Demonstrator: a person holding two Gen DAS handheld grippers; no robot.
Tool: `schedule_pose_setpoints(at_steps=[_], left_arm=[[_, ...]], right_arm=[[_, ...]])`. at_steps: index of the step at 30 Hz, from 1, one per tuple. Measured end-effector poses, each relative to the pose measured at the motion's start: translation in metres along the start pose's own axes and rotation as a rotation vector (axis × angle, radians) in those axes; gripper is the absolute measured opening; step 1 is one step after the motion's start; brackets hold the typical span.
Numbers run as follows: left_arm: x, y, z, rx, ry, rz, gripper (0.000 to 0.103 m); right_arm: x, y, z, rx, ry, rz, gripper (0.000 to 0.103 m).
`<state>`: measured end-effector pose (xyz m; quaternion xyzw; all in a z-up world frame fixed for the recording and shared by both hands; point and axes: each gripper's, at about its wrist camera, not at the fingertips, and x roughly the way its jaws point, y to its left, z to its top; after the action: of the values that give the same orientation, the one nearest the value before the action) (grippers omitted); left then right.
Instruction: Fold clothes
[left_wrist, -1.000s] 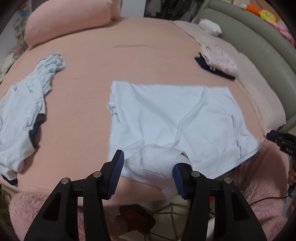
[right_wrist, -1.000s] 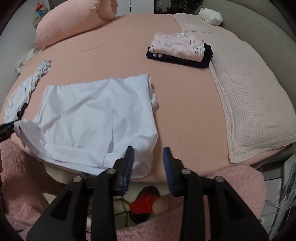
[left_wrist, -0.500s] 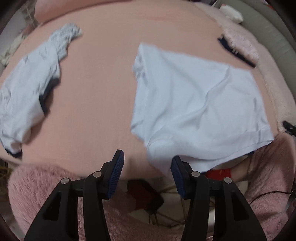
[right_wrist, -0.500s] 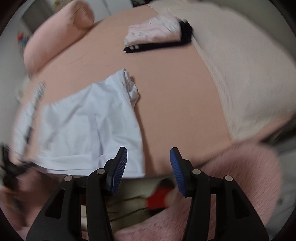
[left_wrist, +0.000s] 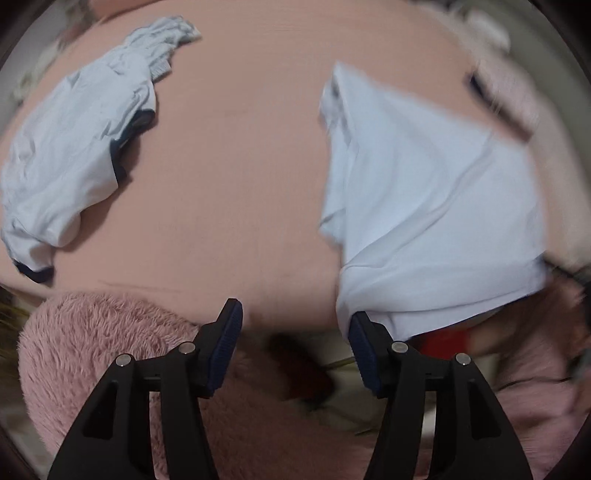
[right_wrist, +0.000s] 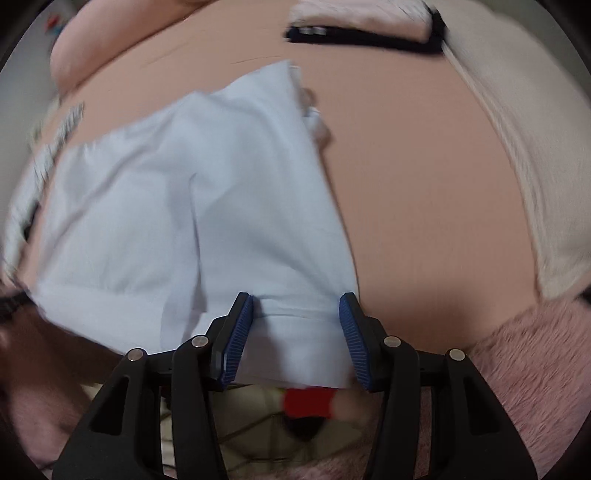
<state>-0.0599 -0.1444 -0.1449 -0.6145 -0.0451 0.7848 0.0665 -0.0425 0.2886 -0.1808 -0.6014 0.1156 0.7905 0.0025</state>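
White shirt (right_wrist: 207, 221), right gripper (right_wrist: 295, 336) fingers apart

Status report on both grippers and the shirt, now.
Left gripper open, holding nothing, beside the white shirt. Right gripper open, straddling the shirt's near edge. Shirt spread on bed, hem overhanging. Nothing in the way.

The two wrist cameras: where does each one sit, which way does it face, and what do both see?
Left wrist: sits behind the left gripper, faces across the pink bed; jaws open, beside the white shirt; a crumpled garment lies far left.
Right wrist: sits behind the right gripper, faces the shirt's near edge; jaws open around it; folded clothes lie beyond.
Shared: the white shirt and the bed.
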Motion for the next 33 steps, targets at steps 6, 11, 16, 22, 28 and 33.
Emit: schedule_pose_setpoints(at_steps=[6,11,16,22,28,33], left_arm=[[-0.042,-0.025,0.022,0.124,-0.101,-0.115,0.059],[-0.041,-0.011,0.021,0.143,-0.081,-0.081,0.059],[-0.012,-0.020,0.039,0.115,-0.106,-0.149,0.059],[0.041,-0.044,0.056,0.147,-0.013,-0.059,0.059],[0.025,-0.033,0.103,0.103,-0.157,-0.090,0.057],[0.049,-0.051,0.146,0.155,-0.186,-0.070,0.052]], right_arm=[[-0.017,0.030,0.011,-0.135,-0.080,-0.125,0.051],[0.013,0.031,0.004,-0.167,-0.004,-0.208,0.054],[-0.011,0.032,0.001,-0.119,-0.108,-0.141,0.054],[0.012,0.041,-0.011,-0.161,0.006,-0.136,0.055],[-0.011,0.021,0.005,-0.102,0.004,-0.104,0.055],[-0.032,0.018,0.070,-0.067,-0.165,-0.103,0.055]])
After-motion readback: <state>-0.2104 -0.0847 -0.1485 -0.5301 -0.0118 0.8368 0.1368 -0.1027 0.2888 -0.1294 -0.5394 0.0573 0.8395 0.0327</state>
